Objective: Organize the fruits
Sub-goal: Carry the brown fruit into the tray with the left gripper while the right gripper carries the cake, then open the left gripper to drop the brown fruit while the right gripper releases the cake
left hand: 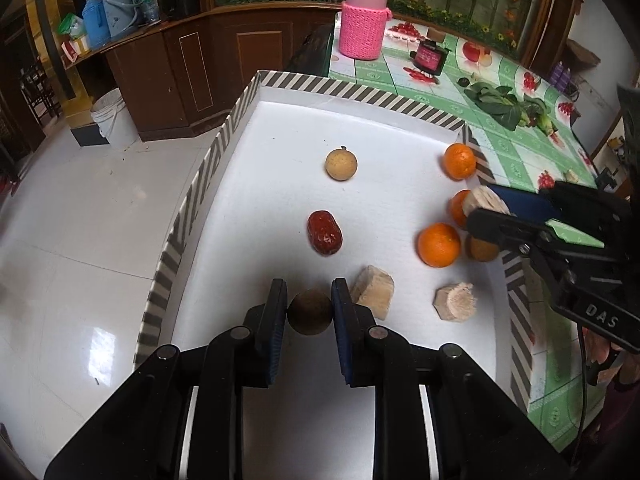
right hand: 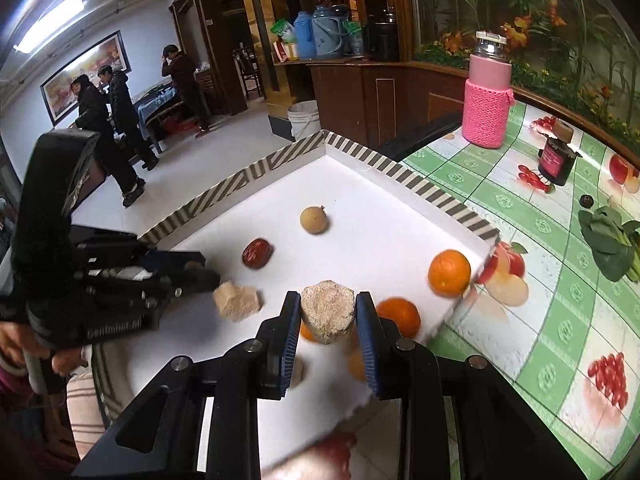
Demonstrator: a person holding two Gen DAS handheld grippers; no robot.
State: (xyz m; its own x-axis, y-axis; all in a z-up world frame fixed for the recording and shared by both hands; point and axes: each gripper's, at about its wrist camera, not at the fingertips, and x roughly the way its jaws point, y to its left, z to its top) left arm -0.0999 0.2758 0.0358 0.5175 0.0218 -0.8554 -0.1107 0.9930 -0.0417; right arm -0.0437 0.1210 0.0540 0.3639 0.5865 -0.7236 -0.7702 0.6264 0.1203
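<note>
the left gripper (left hand: 309,307) is clamped on a small round brown fruit (left hand: 310,312), pinched between its two blue-padded jaws just above the white tray (left hand: 384,128) with the striped rim. beyond those jaws lies a wrinkled red date (left hand: 324,233), and farther on a pale round fruit (left hand: 341,164). just right of the jaws sits a beige cut chunk (left hand: 373,297), with a second chunk (left hand: 456,302) further right.

the right gripper (right hand: 328,312) grips another beige fibrous chunk (right hand: 328,310), held clear above the tray. beneath and right of its jaws are oranges: one (right hand: 449,273) near the tray's edge, another (right hand: 399,316) touching the right jaw's outline in view. left of its jaws lies the first chunk (right hand: 237,302).

writing: the right gripper's body reads "das" (left hand: 601,316), partly cut off; the left gripper's body carries white lettering (right hand: 114,330) too blurred to read surely. a dark jar (right hand: 556,160) has a pink label, illegible.
</note>
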